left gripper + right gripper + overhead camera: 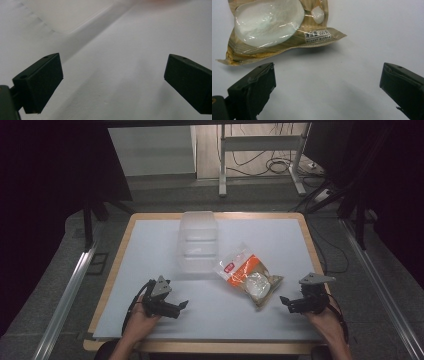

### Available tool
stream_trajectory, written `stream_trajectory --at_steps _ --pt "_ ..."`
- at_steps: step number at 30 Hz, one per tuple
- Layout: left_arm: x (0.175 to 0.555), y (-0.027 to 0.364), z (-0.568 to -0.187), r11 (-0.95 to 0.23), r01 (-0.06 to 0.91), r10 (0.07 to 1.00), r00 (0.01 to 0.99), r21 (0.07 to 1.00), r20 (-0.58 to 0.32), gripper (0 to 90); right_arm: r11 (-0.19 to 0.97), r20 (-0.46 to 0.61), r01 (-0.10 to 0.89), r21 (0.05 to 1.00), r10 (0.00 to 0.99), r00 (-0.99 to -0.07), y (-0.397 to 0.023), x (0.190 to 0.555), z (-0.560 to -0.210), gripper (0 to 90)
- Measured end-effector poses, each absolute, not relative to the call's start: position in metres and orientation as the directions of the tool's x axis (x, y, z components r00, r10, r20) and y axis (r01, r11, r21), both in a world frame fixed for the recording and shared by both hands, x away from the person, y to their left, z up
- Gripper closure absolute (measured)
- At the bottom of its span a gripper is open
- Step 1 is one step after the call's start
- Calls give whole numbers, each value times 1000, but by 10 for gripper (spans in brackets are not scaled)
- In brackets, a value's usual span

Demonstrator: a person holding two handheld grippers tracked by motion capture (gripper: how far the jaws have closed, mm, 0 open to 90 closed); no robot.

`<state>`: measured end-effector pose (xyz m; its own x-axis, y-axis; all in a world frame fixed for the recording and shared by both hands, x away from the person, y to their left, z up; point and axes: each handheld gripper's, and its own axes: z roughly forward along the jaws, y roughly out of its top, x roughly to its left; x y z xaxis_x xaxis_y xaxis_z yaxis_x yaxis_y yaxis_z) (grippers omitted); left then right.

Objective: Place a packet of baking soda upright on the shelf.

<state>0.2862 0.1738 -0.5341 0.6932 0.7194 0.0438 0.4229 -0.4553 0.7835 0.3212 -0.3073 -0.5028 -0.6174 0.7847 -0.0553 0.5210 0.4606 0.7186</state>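
Note:
A sealed food packet (pixel 248 274) with an orange-and-white top and a round white lump inside lies flat near the middle of the white table (pixel 165 265). My right gripper (pixel 285 302) rests at the front right, open, jaws pointing left toward the packet's near corner. In the right gripper view the packet (pixel 274 27) lies just beyond the wide-apart jaws, nothing between them. My left gripper (pixel 184 306) sits at the front left, open and empty, pointing right. A clear plastic box (pixel 198 241) stands behind the packet; its blurred base (pixel 67 15) shows ahead in the left gripper view.
The white table sheet lies on a wooden-edged top (pixel 120 250). Beyond the far edge stand metal frame legs (pixel 222 165) and loose cables (pixel 280 166) on the floor. A metal rail (pixel 70 290) runs along the left side.

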Motion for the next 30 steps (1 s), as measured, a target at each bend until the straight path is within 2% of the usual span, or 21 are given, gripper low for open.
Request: stream_trajectory --at_steps 5,12,17,26,30 --pt "286 173 -534 -459 421 719 694 782 48 21 452 -54 525 721 792 -608 -306 322 -501 14" --pt "286 173 -534 -461 421 718 694 781 50 21 450 -54 527 721 795 -604 -302 323 -497 77" --pt "286 174 -534 -460 421 719 693 782 51 21 485 -54 520 703 766 -641 -293 325 -493 195" --pt "286 173 -535 -462 424 720 693 779 50 21 479 -35 516 710 756 -653 -287 329 -486 300" --pt "286 172 -535 -466 423 719 693 777 53 21 470 -22 521 712 757 -653 -287 333 -485 318"
